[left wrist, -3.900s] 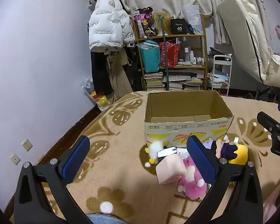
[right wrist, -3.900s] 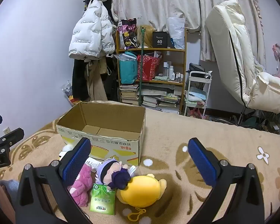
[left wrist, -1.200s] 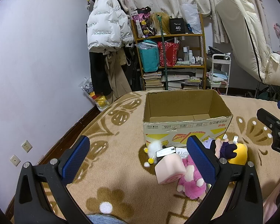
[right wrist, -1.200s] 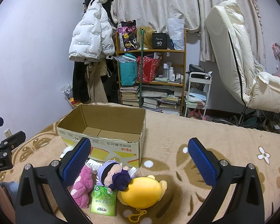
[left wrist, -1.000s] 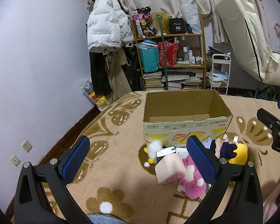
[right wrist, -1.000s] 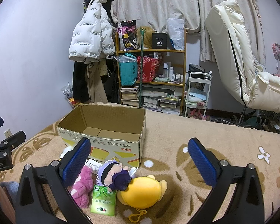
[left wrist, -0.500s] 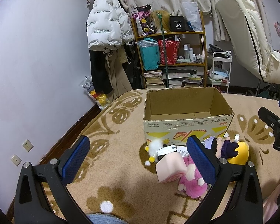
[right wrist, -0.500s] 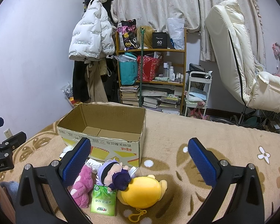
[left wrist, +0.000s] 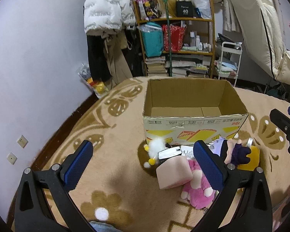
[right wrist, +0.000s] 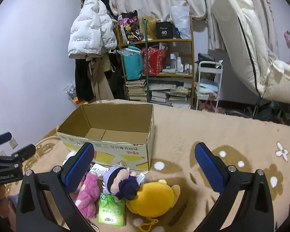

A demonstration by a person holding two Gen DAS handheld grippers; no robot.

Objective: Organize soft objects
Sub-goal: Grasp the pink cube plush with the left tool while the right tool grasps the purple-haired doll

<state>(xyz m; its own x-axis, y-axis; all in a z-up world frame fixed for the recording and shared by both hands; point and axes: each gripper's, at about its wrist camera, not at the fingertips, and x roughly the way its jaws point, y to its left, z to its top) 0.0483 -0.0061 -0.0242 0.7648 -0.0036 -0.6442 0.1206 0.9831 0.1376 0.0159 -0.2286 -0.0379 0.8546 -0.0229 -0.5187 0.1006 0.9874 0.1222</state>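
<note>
An open, empty cardboard box (left wrist: 193, 123) (right wrist: 110, 145) stands on the patterned carpet. In front of it lies a pile of soft things: a pink cube cushion (left wrist: 173, 173), a pink plush (left wrist: 195, 189) (right wrist: 87, 195), a white fluffy toy with yellow pompoms (left wrist: 156, 145), a purple-haired doll (left wrist: 235, 151) (right wrist: 121, 179), a yellow plush (right wrist: 152, 199) and a green tissue pack (right wrist: 111, 208). My left gripper (left wrist: 143, 166) is open and empty, above the carpet left of the pile. My right gripper (right wrist: 145, 168) is open and empty, above the doll and yellow plush.
Behind the box stand a wooden shelf (right wrist: 158, 61) with bags and books, a white cart (right wrist: 208, 85), hanging coats (right wrist: 92, 38) and a leaning cream mattress (right wrist: 247, 44). A wall with sockets (left wrist: 21, 141) runs along the left. A black-and-white packet (left wrist: 169, 153) and papers lie by the pile.
Both grippers have moved a little forward and lower toward the pile; the box and toys look nearer. Nothing was picked up, and both stay open.
</note>
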